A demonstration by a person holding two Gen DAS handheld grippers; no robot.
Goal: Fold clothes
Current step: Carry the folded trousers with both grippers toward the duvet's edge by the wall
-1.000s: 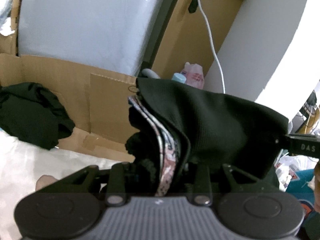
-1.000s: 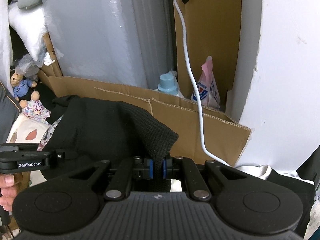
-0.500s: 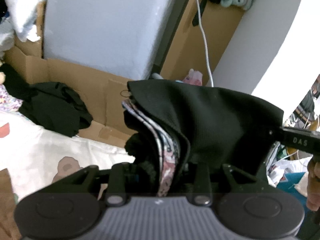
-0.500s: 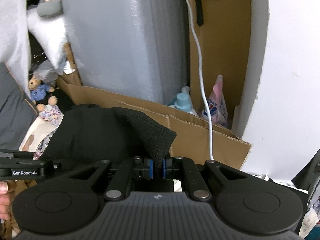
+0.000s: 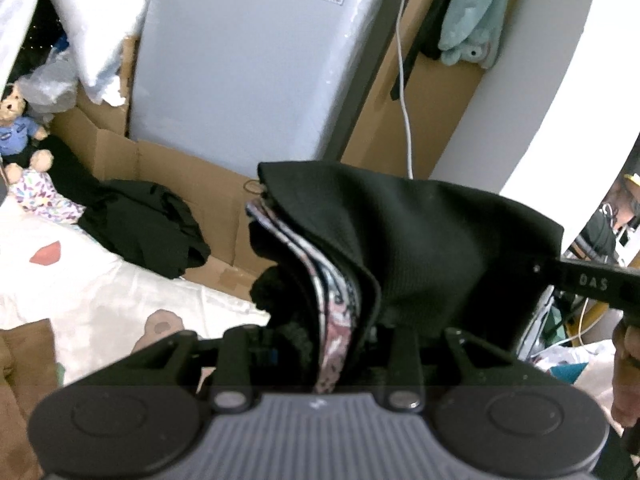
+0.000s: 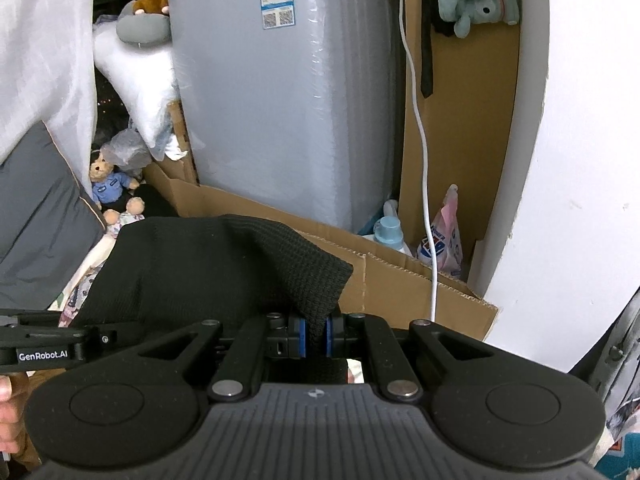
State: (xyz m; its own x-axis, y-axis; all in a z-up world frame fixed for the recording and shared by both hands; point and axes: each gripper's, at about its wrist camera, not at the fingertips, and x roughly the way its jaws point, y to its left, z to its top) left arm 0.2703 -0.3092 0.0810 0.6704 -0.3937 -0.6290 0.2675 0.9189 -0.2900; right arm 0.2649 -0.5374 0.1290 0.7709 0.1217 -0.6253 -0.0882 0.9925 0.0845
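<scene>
A black knit garment (image 5: 420, 240) with a patterned pink-and-grey lining (image 5: 340, 320) hangs between both grippers, held up in the air. My left gripper (image 5: 320, 344) is shut on a thick bunch of its folded layers. My right gripper (image 6: 314, 336) is shut on a black knit corner (image 6: 312, 276) between blue pads (image 6: 298, 338). The garment (image 6: 180, 268) stretches left toward the other gripper (image 6: 44, 354). The right gripper's arm (image 5: 592, 280) shows at the right edge of the left wrist view.
A white sheet (image 5: 100, 292) with prints lies below left. A crumpled black garment (image 5: 148, 228) rests against a cardboard box wall (image 5: 192, 176). A wrapped grey appliance (image 6: 288, 120), a white cable (image 6: 420, 140), detergent bottles (image 6: 390, 232) and a teddy bear (image 6: 108, 184) stand behind.
Both grippers have risen and tilted up with the garment still held; more of the appliance, hanging toys and the sheet has come into view.
</scene>
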